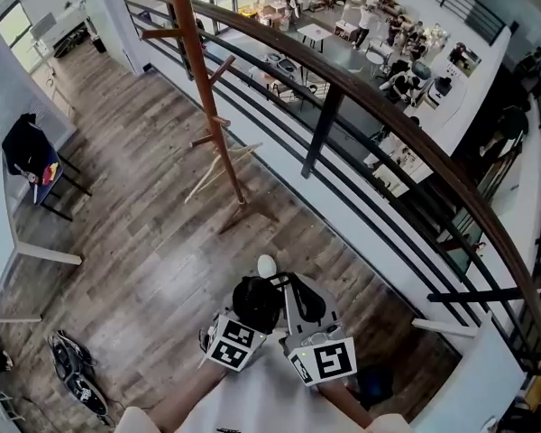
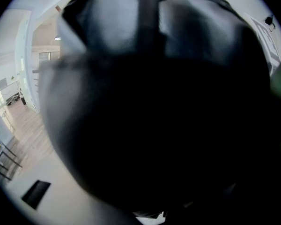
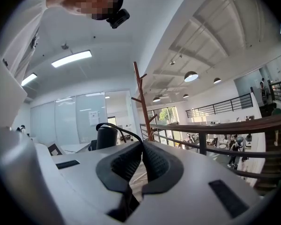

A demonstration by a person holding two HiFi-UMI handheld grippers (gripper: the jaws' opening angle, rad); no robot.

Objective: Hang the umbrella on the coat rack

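— Where's the umbrella (image 1: 255,303) just now?

— Folded into a short black bundle, held off the floor right in front of the person, between the two tools. The left gripper (image 1: 236,330) has its jaws spread wide round the fat body. Its own camera shows nothing but dark cloth, so I judge that it grips the bundle rather than see it.

— And the other one?

— The right gripper (image 3: 141,146) has its jaws pressed together on the thin strap (image 3: 116,128), which arcs loosely back to the umbrella's end.

— Which way does it lie?

— Its long axis runs away from the person, white end (image 1: 267,266) forward, roughly toward the foot of the coat rack (image 1: 201,88).

— Is the rack close?

— No, well apart, ahead and off to the left. The pegs (image 1: 159,34) stick out sideways high on the pole, so I reckon the strap loop has to be carried over and dropped onto one. The right gripper, having the strap, would lead.
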